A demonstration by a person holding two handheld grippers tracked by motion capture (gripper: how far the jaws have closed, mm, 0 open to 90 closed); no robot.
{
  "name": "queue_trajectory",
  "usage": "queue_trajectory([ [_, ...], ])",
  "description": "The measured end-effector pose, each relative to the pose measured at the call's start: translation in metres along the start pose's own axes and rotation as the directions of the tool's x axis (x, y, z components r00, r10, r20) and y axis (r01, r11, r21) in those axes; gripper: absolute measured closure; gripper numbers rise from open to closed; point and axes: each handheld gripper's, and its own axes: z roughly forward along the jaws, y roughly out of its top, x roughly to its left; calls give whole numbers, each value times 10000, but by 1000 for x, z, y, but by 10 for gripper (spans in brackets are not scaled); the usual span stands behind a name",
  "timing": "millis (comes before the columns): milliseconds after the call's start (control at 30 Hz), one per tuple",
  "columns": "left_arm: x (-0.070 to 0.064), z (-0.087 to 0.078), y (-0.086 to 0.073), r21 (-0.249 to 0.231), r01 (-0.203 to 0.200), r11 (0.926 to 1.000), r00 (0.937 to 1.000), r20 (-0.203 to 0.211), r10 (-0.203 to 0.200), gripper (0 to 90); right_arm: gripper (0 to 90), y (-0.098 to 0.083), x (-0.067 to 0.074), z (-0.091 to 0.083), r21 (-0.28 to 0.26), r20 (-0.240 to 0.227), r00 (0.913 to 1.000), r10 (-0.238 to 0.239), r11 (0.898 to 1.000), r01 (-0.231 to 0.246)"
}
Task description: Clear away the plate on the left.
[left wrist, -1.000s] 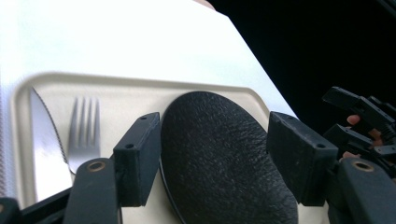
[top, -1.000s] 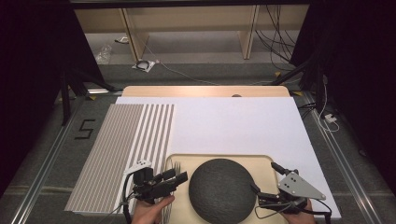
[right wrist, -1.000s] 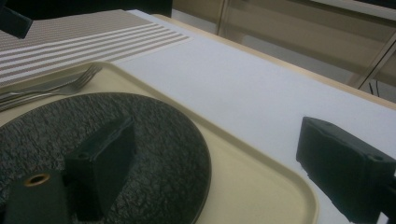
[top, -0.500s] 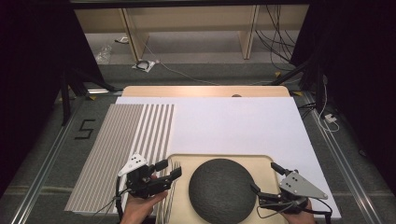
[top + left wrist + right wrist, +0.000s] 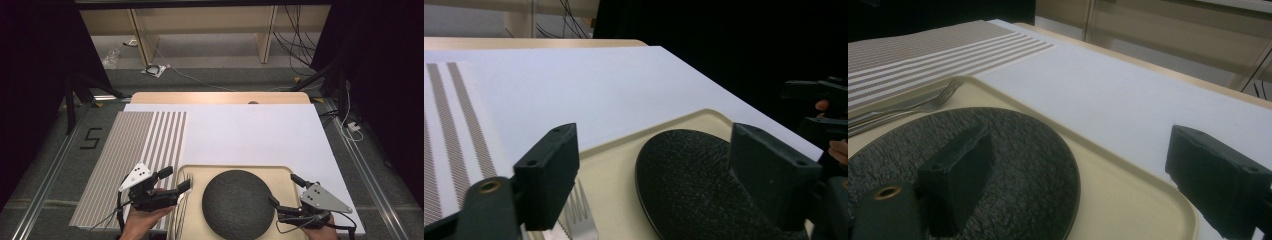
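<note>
A dark, rough round plate (image 5: 237, 205) lies on a beige tray (image 5: 285, 175) at the table's near edge. A fork (image 5: 579, 220) and other cutlery (image 5: 180, 200) lie along the tray's left side. My left gripper (image 5: 176, 179) is open at the tray's left rim, just above the cutlery, with nothing between its jaws; the plate (image 5: 694, 185) sits ahead of it. My right gripper (image 5: 284, 189) is open at the plate's right edge, one jaw over the plate (image 5: 1013, 160) and the other over the tray's right rim (image 5: 1128, 200).
A white sheet (image 5: 250, 135) covers most of the table. A striped grey-and-white placemat (image 5: 135, 150) lies left of the tray. The wooden table edge (image 5: 220, 97) is at the back, with the floor, shelves and cables beyond.
My left gripper has drifted a little left and away from the plate, toward the tray's left rim. The right gripper has stayed in place.
</note>
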Motion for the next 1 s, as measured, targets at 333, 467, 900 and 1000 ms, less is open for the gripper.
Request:
queue_trajectory([
  [333, 7, -8, -7, -642, -394, 9972, 9992, -142, 386, 169, 131, 0, -1, -1, -23, 9, 10000, 11, 10000, -11],
  [467, 8, -10, -8, -852, -406, 9955, 9992, -87, 400, 174, 131, 0, -1, -1, -32, 15, 10000, 13, 10000, -13],
  [900, 2, -10, -14, -995, -1297, 9866, 9915, -173, 1286, 172, 131, 0, -1, -1, -50, 18, 10000, 14, 10000, -14],
  [1000, 3, -10, -14, -1031, -1268, 9866, 9919, -172, 1257, 165, 131, 0, -1, -1, -39, 12, 10000, 7, 10000, -7],
])
